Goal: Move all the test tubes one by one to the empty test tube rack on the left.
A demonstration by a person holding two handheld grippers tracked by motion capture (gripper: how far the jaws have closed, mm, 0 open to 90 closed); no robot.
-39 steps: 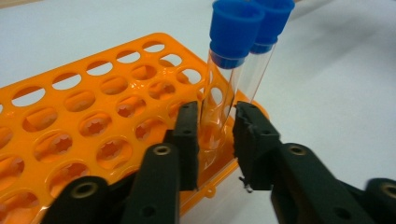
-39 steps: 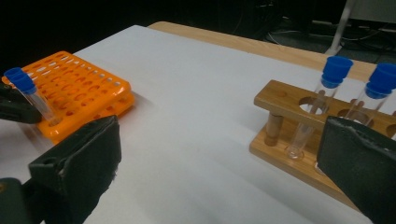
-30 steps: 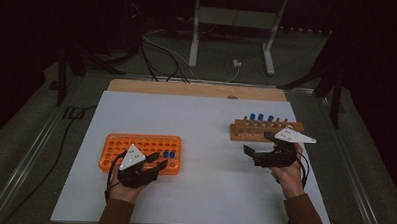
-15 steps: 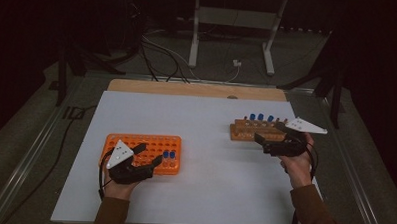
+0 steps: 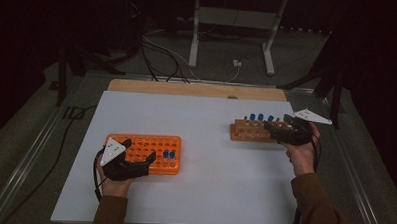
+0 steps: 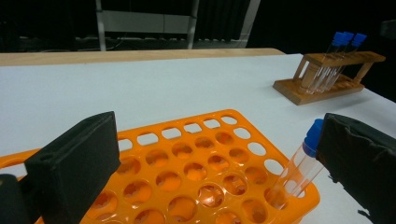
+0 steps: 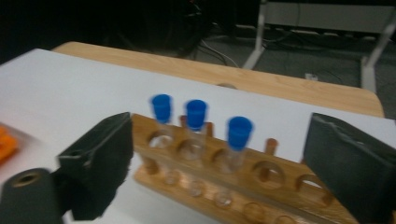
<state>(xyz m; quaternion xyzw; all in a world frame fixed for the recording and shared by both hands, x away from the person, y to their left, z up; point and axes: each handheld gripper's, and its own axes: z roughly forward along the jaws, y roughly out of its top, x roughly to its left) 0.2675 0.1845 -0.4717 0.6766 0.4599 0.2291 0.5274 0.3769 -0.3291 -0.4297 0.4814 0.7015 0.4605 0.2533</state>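
An orange tube rack [image 5: 144, 146] lies at the near left with two blue-capped tubes [image 5: 168, 156] at its right end. My left gripper [image 5: 139, 150] hovers over its front. Its jaws have just been opening and stand wide; in the left gripper view [image 6: 215, 140] one blue-capped tube [image 6: 302, 161] stands in a hole [image 6: 280, 196] close beside the right jaw, free of it. A wooden rack [image 5: 246, 131] at the right holds three blue-capped tubes [image 7: 195, 114]. My right gripper [image 5: 277, 125] [image 7: 224, 140] straddles them; its jaws have just been closing a little, with the tubes between them untouched.
The white table top [image 5: 206, 117] ends in a wooden strip [image 5: 187, 89] at the back. Beyond it are a metal stand [image 5: 232, 23] and cables [image 5: 158, 50] on the dark floor. Most holes of the orange rack [image 6: 196, 158] hold nothing.
My left gripper's jaws opened wide over the orange rack, and the hand drew back a little towards the left. My right gripper moved away from me and to the right, up to the wooden rack.
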